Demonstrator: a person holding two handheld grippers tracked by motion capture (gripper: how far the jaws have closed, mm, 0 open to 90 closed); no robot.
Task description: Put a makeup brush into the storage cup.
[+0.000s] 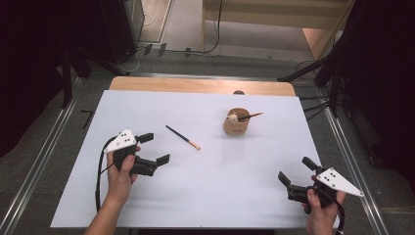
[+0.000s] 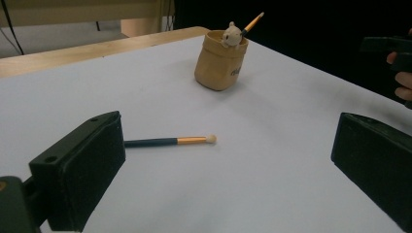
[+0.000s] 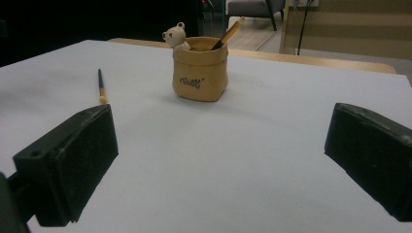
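The loose brush (image 1: pixel 182 137) lay flat on the white table sheet (image 1: pixel 205 196), left of centre, well apart from the tan holder (image 1: pixel 236 123) toward the far edge, in which a second brush (image 1: pixel 250 116) already stood beside a small bear figure (image 1: pixel 233 117). Its long axis ran diagonally in the high view, the dark handle pointing away to the far left and the pale tip toward the near right. The left gripper (image 1: pixel 152 148) hovered near the handle end, jaws spread wide and holding nothing; in the left gripper view the brush (image 2: pixel 170 141) lay crosswise just ahead of the jaws, its handle passing behind the left-hand one. The right gripper (image 1: pixel 295 175) waited at the near right corner, likewise wide open and empty, well apart from the brush and facing the holder (image 3: pixel 199 69). The left hand was judged much the nearer, and a short forward reach across the shaft appeared the likely pickup.
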